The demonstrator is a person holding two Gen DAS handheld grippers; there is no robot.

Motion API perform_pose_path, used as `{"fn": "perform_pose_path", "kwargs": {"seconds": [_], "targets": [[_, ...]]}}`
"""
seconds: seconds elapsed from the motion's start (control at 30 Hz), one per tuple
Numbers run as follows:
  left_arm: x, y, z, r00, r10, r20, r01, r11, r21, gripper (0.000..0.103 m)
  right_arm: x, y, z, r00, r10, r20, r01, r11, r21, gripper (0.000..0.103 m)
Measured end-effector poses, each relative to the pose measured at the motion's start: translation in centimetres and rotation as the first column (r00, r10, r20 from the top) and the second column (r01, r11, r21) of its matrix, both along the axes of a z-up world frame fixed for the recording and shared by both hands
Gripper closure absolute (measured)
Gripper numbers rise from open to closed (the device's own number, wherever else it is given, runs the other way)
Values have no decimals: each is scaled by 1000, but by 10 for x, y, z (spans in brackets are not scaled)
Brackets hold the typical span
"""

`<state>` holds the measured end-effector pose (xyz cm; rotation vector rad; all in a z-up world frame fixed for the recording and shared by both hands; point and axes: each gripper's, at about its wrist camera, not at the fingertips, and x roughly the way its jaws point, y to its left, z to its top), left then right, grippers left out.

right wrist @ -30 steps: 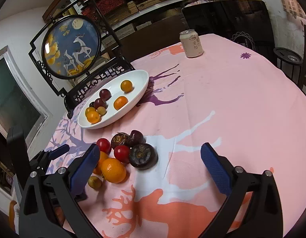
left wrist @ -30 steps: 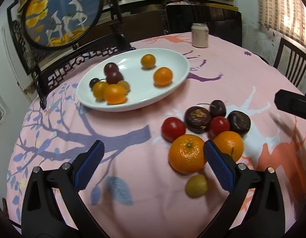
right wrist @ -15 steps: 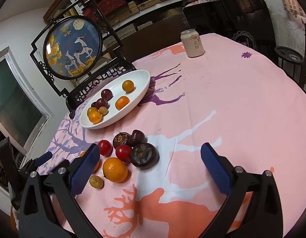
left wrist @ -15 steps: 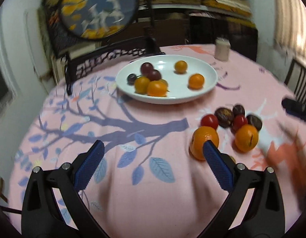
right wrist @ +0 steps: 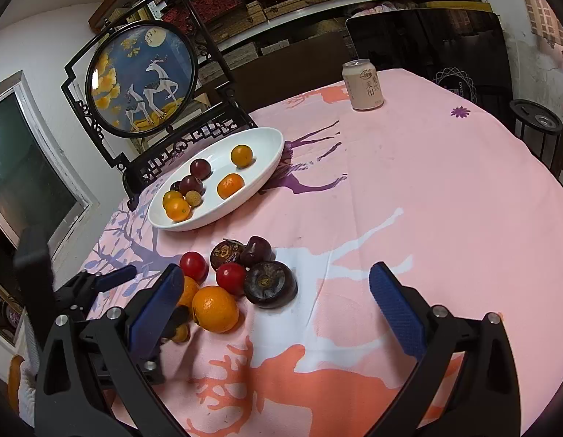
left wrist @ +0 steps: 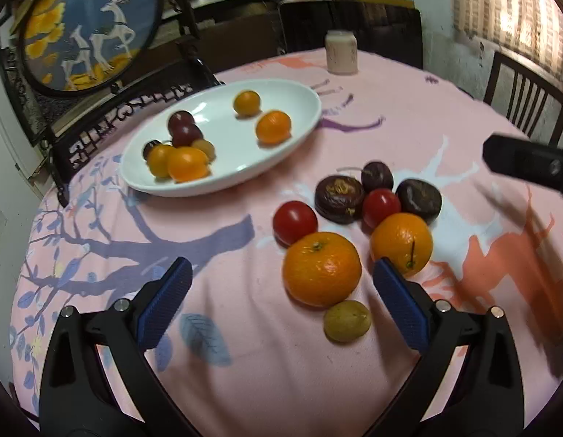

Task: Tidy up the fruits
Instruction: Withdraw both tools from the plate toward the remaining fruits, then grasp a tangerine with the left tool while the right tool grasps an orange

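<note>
Left gripper (left wrist: 281, 291) has fingers wide apart, w/ nothing between them; the big orange (left wrist: 321, 268) lies just ahead, centre-right of the frame. Right gripper (right wrist: 274, 300) is also spread wide & empty. Loose fruits sit in a cluster on the pink tablecloth (right wrist: 427, 189). White plate (left wrist: 281, 145), upper centre-left, holds more fruits.
</note>
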<state>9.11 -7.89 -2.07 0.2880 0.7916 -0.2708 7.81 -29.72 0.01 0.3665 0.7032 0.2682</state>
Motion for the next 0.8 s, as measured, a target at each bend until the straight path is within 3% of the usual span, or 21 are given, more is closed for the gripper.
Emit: {"fn": "perform_pose_path", "kwargs": {"seconds": [0.13,0.23,0.33,0.47,0.63,0.8], "targets": [[7,6,-4,996,-34,-84,26,995,-96,36,-1,0,0,1000,5,2,-5,1000,2,1],[8,7,-4,995,-36,-93,24,992,-120,39,-1,1,0,1000,8,2,-8,1000,-5,1],[6,4,-4,992,-66,-104,52,990,-133,56,-1,3,0,1000,16,-1,-16,1000,-9,1],[3,17,-1,998,17,-62,-22,996,-85,56,-2,10,0,999,45,2,-45,999,-28,4],[6,55,4,978,203,-38,-206,976,-68,56,-6,41,-6,986,169,-12,-169,980,-101,28],[11,64,1,971,228,-73,-234,969,-85,56,-10,77,-12,966,258,-19,-255,939,-232,38]]}}
